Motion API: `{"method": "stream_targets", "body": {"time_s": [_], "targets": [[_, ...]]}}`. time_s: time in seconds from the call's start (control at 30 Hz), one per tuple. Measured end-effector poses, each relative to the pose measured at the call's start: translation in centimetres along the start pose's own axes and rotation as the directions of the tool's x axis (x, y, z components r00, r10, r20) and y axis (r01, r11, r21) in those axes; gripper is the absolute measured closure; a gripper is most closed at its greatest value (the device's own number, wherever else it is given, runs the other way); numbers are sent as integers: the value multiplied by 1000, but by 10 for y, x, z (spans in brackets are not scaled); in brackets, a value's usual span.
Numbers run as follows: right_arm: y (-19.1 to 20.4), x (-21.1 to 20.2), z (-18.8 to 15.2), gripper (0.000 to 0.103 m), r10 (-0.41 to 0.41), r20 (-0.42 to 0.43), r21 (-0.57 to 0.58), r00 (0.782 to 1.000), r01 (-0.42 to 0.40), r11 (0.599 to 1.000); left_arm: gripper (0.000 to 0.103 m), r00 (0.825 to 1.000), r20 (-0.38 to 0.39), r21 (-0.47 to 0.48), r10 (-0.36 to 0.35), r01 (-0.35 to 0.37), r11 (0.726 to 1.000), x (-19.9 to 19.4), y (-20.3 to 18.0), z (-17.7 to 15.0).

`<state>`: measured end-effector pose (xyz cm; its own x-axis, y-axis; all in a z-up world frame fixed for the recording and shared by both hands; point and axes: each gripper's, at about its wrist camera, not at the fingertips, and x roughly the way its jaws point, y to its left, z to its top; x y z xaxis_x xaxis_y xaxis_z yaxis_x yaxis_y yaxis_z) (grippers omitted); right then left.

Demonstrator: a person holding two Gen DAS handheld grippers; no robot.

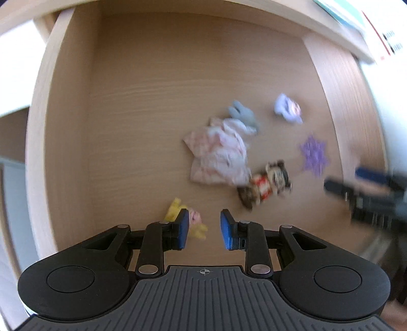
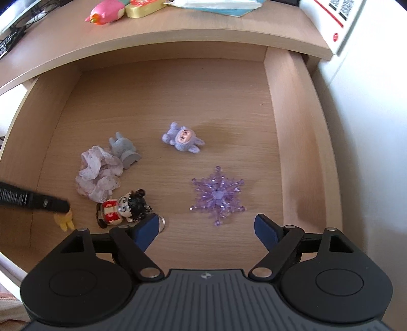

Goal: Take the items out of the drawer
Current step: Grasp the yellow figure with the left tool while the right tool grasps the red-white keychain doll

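**Both grippers over the open drawer, nothing held**

Left wrist view: The picture is blurred. The left gripper [image 1: 204,229] hangs over the drawer [image 1: 63,127] with its jaws released and empty. A yellow toy [image 1: 197,225] lies on the drawer floor near the front edge, partly hidden behind the left blue pad. Further in, toward the right side, lie a pink cloth [image 1: 218,155], a grey toy [image 1: 244,114] touching its far end, a doll [image 1: 267,184] touching its near end, a lilac bunny [image 1: 287,108] and a purple snowflake [image 1: 314,155] near the right wall. The right gripper [image 1: 361,188] reaches in from the right edge of the view.

Right wrist view: The right gripper [image 2: 206,229] has its jaws released wide, empty, above the front edge of the drawer [image 2: 292,127]. The snowflake [image 2: 217,194] lies just ahead between the fingers. The doll [image 2: 122,207] lies beside the left finger, touching the cloth [image 2: 98,175]; the grey toy [image 2: 124,150] lies against the cloth's far side. The bunny [image 2: 182,138] lies alone mid-drawer. The left gripper's finger [image 2: 33,200] comes in from the left, over the yellow toy [image 2: 64,221] near the front left corner. On the counter [image 2: 178,28] behind the drawer lies a pink toy [image 2: 106,12].
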<state>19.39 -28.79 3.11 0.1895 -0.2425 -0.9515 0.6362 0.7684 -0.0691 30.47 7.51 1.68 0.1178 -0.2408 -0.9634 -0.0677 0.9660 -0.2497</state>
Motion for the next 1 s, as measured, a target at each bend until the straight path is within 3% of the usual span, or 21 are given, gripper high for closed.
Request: {"method": "stream_targets", "body": {"time_s": [0.1, 0.23, 0.43, 0.57, 0.7, 0.83, 0.93, 1.0], "targets": [[-4, 4, 1, 20, 8, -1, 30, 1000, -8, 1000, 73, 999, 15, -12, 50, -50, 999, -7, 3, -8], [-2, 8, 0, 20, 33, -11, 45, 999, -33, 998, 73, 1000, -18, -163, 9, -12, 987, 1, 21, -8], [4, 5, -2, 19, 35, -2, 39, 999, -35, 999, 73, 1000, -11, -256, 1, -4, 967, 13, 30, -6], [3, 5, -3, 18, 24, -1, 48, 1000, -24, 999, 71, 999, -33, -220, 25, -31, 975, 25, 24, -2], [0, 6, -1, 18, 27, 1, 69, 1000, -27, 997, 74, 999, -41, -81, 9, -12, 997, 29, 9, -4], [2, 4, 1, 18, 83, 15, 76, 996, -84, 994, 74, 999, -4, -53, -45, 45, 998, 15, 12, -11], [17, 0, 5, 15, 160, 30, 41, 987, -161, 986, 74, 999, 50, -54, -20, 23, 998, -4, 20, -15], [34, 2, 10, 15, 166, 23, -32, 986, -166, 986, 74, 996, 84, -63, -10, 15, 998, -21, 26, -18]]}}
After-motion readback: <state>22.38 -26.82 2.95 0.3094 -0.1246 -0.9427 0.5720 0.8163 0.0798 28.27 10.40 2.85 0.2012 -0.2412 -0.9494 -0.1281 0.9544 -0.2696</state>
